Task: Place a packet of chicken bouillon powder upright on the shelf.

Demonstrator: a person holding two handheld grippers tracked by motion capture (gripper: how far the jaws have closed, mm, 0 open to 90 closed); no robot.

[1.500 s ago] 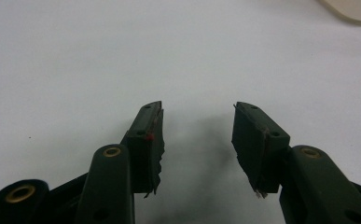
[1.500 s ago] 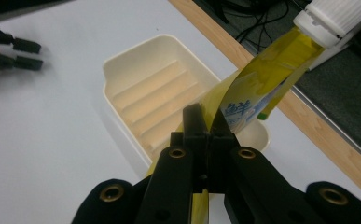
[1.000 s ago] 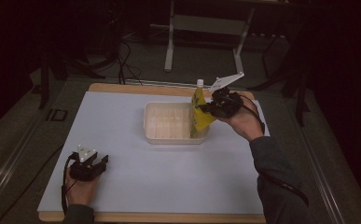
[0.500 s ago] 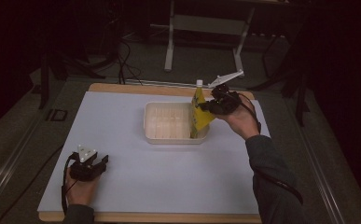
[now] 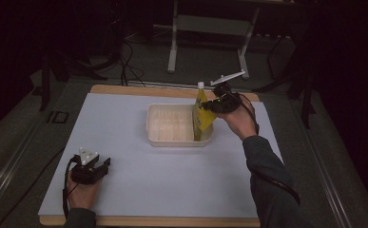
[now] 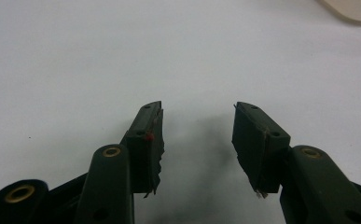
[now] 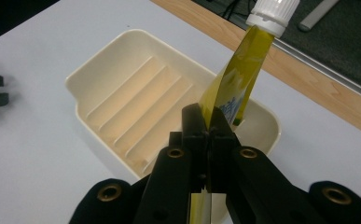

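Note:
A cream ribbed tray (image 5: 172, 124) (image 7: 122, 98) sits at the middle of the white table top. A yellow pouch (image 5: 201, 114) (image 7: 236, 79) with a white screw cap stands upright at the tray's right end, its bottom inside the tray. My right gripper (image 5: 215, 102) (image 7: 206, 123) is shut on the pouch's edge, jaws pressed together on the flat film. My left gripper (image 5: 92, 168) (image 6: 197, 135) rests near the table's front left corner, open, with nothing between its fingers and only bare table ahead.
The table top (image 5: 124, 142) has a wooden edge (image 5: 124, 89) at the back. A metal stand (image 5: 210, 28) and cables (image 5: 124, 52) lie on the dark floor behind. A tray corner (image 6: 350, 7) shows at the top right of the left gripper view.
The right gripper has tilted the pouch a little more upright over the tray's right end. The left gripper has not moved.

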